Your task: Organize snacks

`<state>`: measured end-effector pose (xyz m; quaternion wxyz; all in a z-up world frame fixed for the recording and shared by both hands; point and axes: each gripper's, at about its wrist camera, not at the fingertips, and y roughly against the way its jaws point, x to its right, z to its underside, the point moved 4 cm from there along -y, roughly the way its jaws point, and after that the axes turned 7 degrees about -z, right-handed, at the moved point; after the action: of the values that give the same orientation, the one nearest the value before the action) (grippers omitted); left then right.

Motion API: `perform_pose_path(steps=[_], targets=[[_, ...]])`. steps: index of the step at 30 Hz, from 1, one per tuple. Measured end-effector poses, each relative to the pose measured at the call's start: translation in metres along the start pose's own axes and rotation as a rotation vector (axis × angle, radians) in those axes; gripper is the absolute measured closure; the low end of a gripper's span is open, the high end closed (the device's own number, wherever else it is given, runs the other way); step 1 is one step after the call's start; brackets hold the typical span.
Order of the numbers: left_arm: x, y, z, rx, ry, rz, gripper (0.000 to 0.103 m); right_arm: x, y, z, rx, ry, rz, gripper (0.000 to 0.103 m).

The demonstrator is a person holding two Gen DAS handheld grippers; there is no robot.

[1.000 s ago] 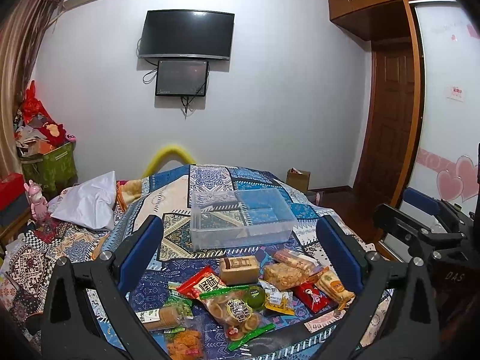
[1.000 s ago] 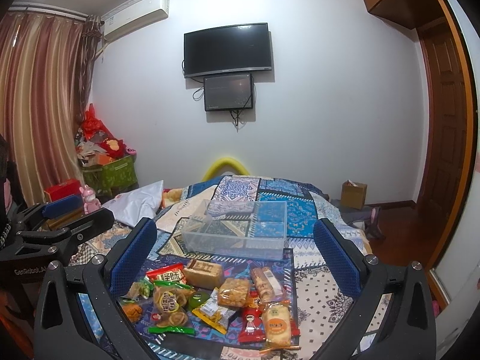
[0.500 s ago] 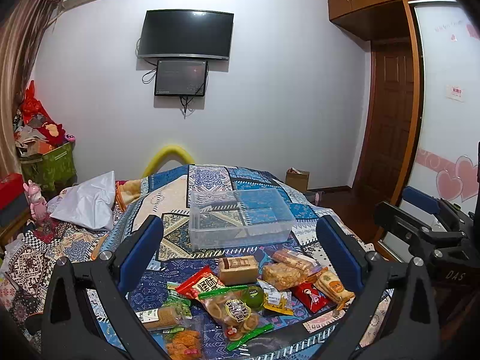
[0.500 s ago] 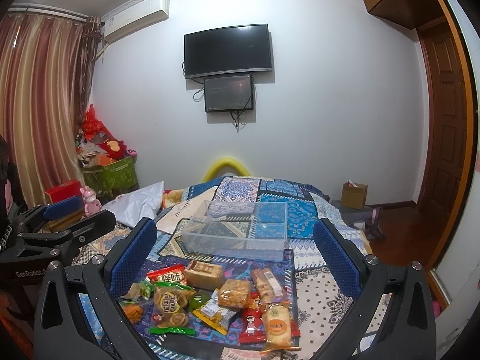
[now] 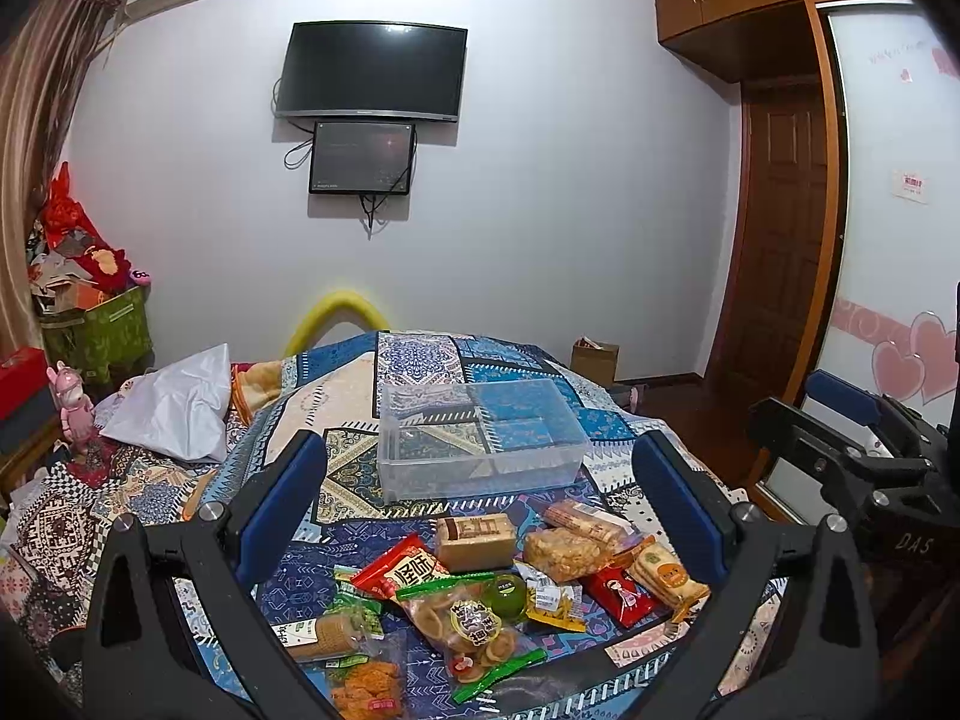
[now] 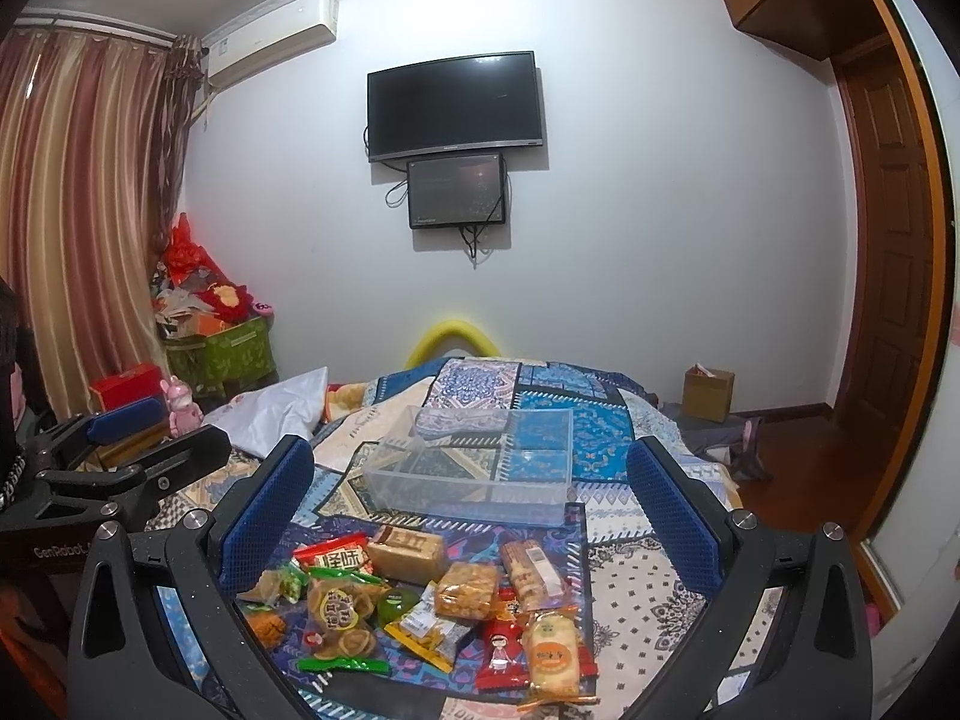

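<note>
Several wrapped snacks lie in a loose pile on the patterned bedspread: a red packet (image 5: 407,567), a tan boxed cake (image 5: 475,539), a bag of round biscuits (image 5: 468,621), a green jelly cup (image 5: 507,595) and a rice cracker pack (image 5: 666,576). Behind them stands a clear plastic bin (image 5: 480,441), nothing in it. My left gripper (image 5: 480,516) hovers open above the pile, holding nothing. My right gripper (image 6: 471,510) is open too, over the same pile (image 6: 420,594), with the bin (image 6: 474,477) beyond it.
The bed (image 5: 420,360) fills the foreground, with a white pillow (image 5: 174,402) at left. A green storage box (image 6: 222,354) and curtain (image 6: 78,210) stand far left. A cardboard box (image 6: 708,393) sits on the floor near the wooden door (image 6: 888,252). A television (image 5: 372,72) hangs on the wall.
Both views have drifted only slightly. The snacks and bin have not moved, and both grippers stay open.
</note>
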<state>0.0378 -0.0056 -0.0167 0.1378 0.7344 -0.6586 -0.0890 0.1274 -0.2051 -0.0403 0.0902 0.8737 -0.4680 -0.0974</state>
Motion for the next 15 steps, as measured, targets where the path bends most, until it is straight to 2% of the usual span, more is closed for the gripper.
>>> perform_pose_path(steps=[15], targets=[[-0.0003,-0.0063,0.0021,-0.024,-0.002,0.023,0.0,0.0048,-0.0059,0.0046,-0.02,-0.003,-0.004,0.0]])
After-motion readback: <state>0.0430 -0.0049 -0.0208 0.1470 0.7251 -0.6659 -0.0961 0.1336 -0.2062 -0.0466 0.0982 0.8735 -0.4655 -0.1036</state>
